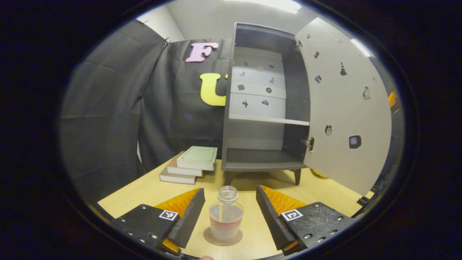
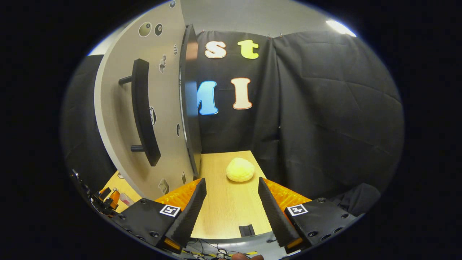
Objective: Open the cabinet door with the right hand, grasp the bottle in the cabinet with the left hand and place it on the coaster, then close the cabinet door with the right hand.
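A small clear bottle (image 1: 226, 213) with pinkish liquid and a clear cap stands upright on a round brown coaster (image 1: 222, 239) on the wooden table. My left gripper (image 1: 230, 209) is open, its fingers either side of the bottle with gaps on both sides. Behind it the dark cabinet (image 1: 260, 104) stands with its pale door (image 1: 343, 104) swung wide open to the right; its shelves look bare. In the right gripper view the door's outer face (image 2: 158, 119) with a black bar handle (image 2: 144, 112) is to the left. My right gripper (image 2: 231, 202) is open and holds nothing.
A stack of books (image 1: 190, 165) lies left of the cabinet. A yellow soft round object (image 2: 240, 169) rests on the table (image 2: 223, 202) beyond my right gripper. Black cloth walls close in behind and to the sides. The other gripper (image 2: 108, 200) shows under the door's lower edge.
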`<action>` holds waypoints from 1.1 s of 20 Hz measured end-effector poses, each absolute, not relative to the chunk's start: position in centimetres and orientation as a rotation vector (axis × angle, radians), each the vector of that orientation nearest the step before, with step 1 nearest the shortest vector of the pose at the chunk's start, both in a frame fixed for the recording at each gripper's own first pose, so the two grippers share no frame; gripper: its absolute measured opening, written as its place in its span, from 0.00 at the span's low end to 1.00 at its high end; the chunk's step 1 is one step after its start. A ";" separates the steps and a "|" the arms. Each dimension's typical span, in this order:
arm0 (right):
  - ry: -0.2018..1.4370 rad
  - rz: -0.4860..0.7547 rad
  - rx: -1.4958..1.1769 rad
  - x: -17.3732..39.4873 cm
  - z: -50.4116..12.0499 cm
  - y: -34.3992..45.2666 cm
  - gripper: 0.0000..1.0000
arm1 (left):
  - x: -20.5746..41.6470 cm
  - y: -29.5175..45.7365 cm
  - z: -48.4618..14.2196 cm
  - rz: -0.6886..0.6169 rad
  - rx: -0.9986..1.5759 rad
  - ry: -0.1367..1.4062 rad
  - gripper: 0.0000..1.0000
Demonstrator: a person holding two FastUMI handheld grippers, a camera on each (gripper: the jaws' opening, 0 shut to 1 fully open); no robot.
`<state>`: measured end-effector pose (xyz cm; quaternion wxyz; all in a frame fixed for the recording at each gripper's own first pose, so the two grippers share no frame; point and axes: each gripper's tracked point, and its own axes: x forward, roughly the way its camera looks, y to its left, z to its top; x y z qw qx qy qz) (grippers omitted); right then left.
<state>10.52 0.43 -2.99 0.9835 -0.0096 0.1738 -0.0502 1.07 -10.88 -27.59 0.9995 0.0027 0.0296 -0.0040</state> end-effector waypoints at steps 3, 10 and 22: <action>0.277 -0.113 -0.010 11.6 -0.2 -0.7 0.92 | -0.2 -12.1 -23.7 -0.040 0.017 0.027 0.86; 0.166 -0.097 0.041 13.3 3.8 -1.8 0.91 | -1.1 -12.3 -13.7 -0.044 0.003 -0.002 0.86; 0.020 0.014 0.017 16.3 8.7 0.9 0.92 | 0.6 -10.9 -3.3 0.047 -0.032 0.057 0.85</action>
